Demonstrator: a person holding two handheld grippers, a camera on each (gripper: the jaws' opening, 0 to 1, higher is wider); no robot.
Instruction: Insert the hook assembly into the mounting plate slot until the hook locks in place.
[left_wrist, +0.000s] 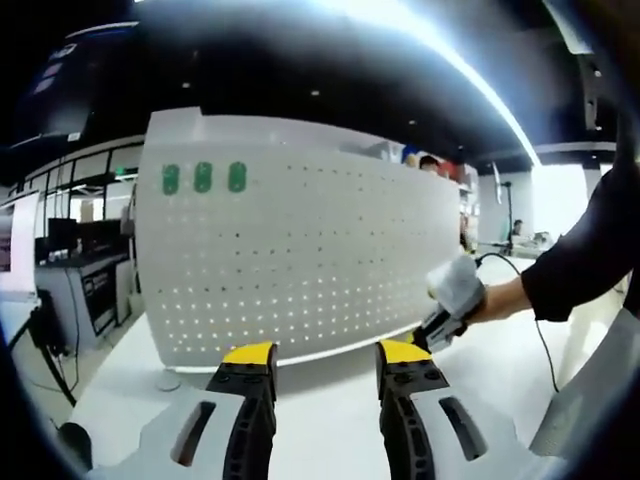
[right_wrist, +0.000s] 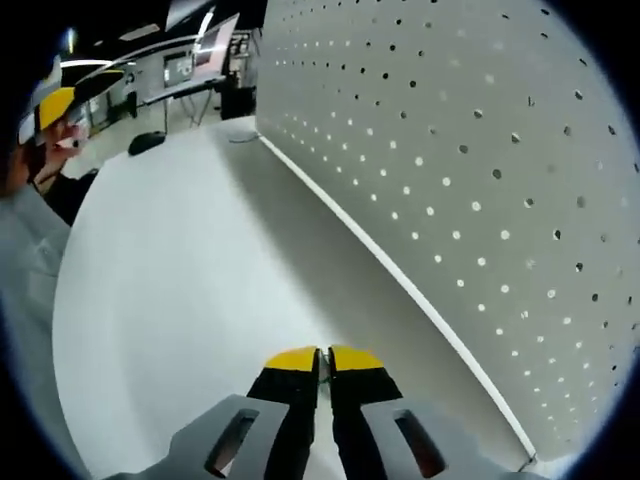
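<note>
A white perforated mounting plate (left_wrist: 300, 260) stands upright on the white table (left_wrist: 330, 420). Three green pieces (left_wrist: 203, 177) sit in a row near its upper left corner. My left gripper (left_wrist: 327, 352) is open, its yellow-tipped jaws wide apart in front of the plate's lower edge, with nothing between them. A hand holds my right gripper (left_wrist: 445, 310) by the plate's lower right end. In the right gripper view, my right gripper (right_wrist: 323, 358) is shut, its jaws pressed together just above the table beside the plate (right_wrist: 480, 180); I see nothing held in it.
The table top (right_wrist: 170, 290) stretches away along the plate's foot. The left gripper (right_wrist: 52, 108) shows at the far left of the right gripper view. Desks and monitors (left_wrist: 70, 250) stand behind the table, and a dark sleeve (left_wrist: 585, 255) reaches in from the right.
</note>
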